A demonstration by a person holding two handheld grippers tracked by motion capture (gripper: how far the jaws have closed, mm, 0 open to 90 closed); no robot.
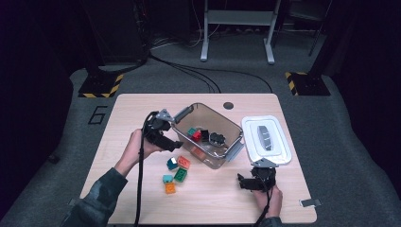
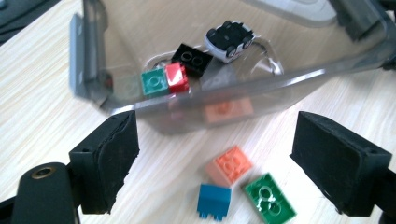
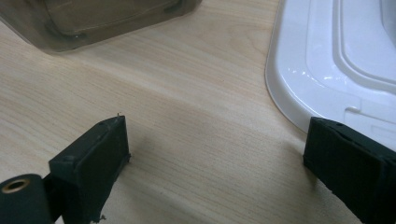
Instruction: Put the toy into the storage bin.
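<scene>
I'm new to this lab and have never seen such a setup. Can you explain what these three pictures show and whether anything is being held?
No robot here: a person at a wooden table holds a hand-held two-jaw tool in each hand. The high view looks down from above; the left tool and right tool show there. The other two pictures come from cameras riding on each tool, looking along its black jaws.

On the table sit a clear plastic bin, its white lid beside it, and loose toy bricks. Inside the bin lie a few more bricks and a small toy car.

Both tools stand open and hold nothing.
</scene>
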